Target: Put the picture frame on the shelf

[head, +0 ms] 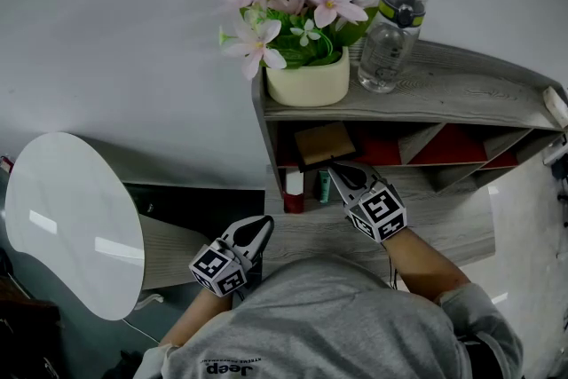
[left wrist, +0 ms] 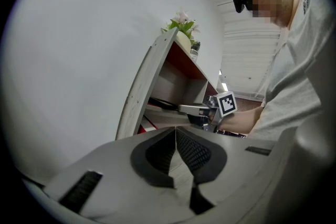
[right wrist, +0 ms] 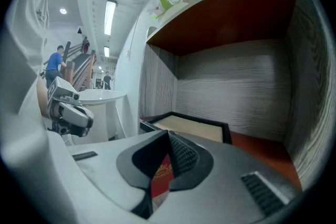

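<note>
Picture frame [head: 326,144] lying flat inside shelf [head: 444,93], left cubby, just at 12 o'clock of right gripper [head: 342,169]. Placing judged done. Right gripper clenched on nothing; left gripper [head: 257,231] likewise clenched, empty, at 8 o'clock of it. Next: draw straight back without nudging picture frame.

Cream pot [head: 307,82]: upright, holding pink flowers [head: 293,0] over green leaves. Water bottle [head: 389,40]: clear, upright, green-and-black cap, just right of the pot and not touching it. Lower down, a small red-and-white container [head: 294,191] and a slim green tube [head: 325,185] stand side by side (labels unreadable). Round white table [head: 75,222]: at far left, glossy top. White wall [head: 115,31]: behind all items. Right gripper view: ceiling strip lights [right wrist: 109,13] and a distant person in blue [right wrist: 54,63].
</note>
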The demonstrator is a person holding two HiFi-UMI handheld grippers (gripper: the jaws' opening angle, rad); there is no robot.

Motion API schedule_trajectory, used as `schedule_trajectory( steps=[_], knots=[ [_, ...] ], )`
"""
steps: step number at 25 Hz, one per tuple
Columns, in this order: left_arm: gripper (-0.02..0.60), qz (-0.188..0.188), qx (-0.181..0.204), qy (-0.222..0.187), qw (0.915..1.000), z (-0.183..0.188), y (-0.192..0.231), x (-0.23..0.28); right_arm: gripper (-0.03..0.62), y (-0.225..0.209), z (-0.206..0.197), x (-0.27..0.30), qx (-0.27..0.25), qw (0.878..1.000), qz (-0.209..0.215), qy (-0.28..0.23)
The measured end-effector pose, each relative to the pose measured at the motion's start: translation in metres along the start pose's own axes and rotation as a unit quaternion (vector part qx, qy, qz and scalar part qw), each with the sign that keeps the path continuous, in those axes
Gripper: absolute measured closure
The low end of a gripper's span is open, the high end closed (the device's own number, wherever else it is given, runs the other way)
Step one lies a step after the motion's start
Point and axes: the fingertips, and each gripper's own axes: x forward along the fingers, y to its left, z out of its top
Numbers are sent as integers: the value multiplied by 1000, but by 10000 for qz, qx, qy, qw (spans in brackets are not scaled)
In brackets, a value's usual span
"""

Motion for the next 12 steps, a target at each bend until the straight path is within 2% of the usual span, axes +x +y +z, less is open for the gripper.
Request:
schedule_trajectory(
  steps=[12],
  knots=[
    [569, 2, -45, -4, 10000, 0, 3, 2, 597, 6, 6, 18, -13, 9998, 37, 212]
  ],
)
